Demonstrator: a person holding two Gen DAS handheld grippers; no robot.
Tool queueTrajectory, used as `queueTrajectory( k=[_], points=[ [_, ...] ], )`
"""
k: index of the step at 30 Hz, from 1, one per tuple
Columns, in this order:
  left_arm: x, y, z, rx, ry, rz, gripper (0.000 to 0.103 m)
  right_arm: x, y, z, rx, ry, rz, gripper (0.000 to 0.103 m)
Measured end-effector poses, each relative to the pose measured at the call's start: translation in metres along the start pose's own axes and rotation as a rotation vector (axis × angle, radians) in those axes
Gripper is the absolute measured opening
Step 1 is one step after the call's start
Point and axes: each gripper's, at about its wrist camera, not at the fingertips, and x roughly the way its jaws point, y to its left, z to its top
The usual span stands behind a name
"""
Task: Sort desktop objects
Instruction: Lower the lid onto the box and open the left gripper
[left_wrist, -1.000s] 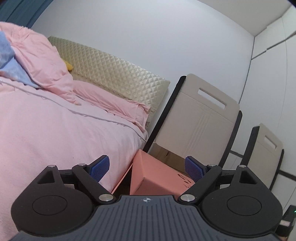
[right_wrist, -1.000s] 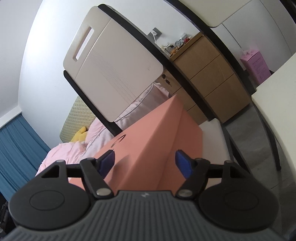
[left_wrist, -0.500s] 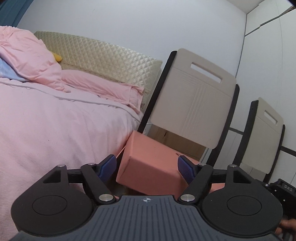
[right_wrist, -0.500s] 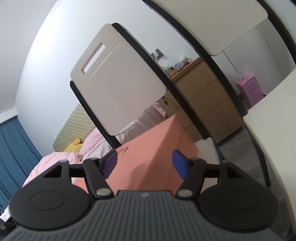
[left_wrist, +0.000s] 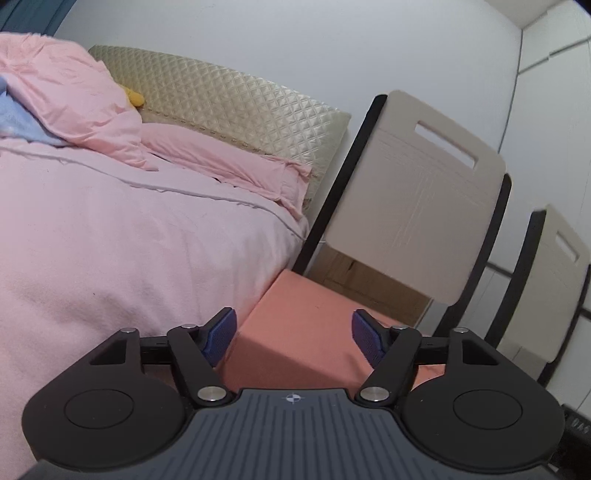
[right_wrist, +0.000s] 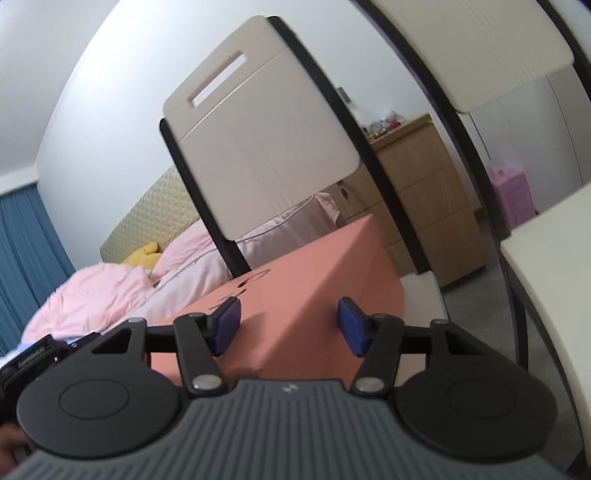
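**Salmon box sits between both spread grippers**

While both tools hang released, the left gripper (left_wrist: 293, 334) and right gripper (right_wrist: 287, 325) each straddle the salmon-pink box (left_wrist: 314, 332) with jaws spread wide, pads apparently clear of its faces. From either gripper the box lies straight ahead, its long axis seemingly running between them. Neither looks nearer. It stands closed; contents cannot be told. Behind it stand a chair (left_wrist: 413, 192) and bed (left_wrist: 129, 240).
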Motion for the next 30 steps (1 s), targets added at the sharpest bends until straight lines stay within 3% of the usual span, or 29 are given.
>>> queueTrajectory(
  k=[8, 11, 18, 21, 30],
  points=[
    [-0.014, -0.007, -0.006, 0.090, -0.040, 0.030, 0.074, -0.008, 0.002, -0.003, -0.014, 0.000, 0.012, 0.059],
    [-0.022, -0.009, -0.008, 0.107, -0.072, 0.043, 0.086, -0.011, 0.001, -0.003, -0.011, 0.003, 0.022, 0.059],
    [-0.040, -0.015, -0.014, 0.147, -0.147, 0.072, 0.086, -0.008, 0.001, -0.004, 0.000, -0.012, 0.010, 0.059],
    [-0.035, -0.015, -0.013, 0.141, -0.118, 0.026, 0.086, -0.008, 0.000, -0.006, 0.021, -0.020, 0.011, 0.061],
    [-0.016, -0.019, -0.015, 0.177, -0.043, 0.022, 0.086, -0.008, -0.002, -0.005, 0.048, -0.017, 0.020, 0.061]
  ],
)
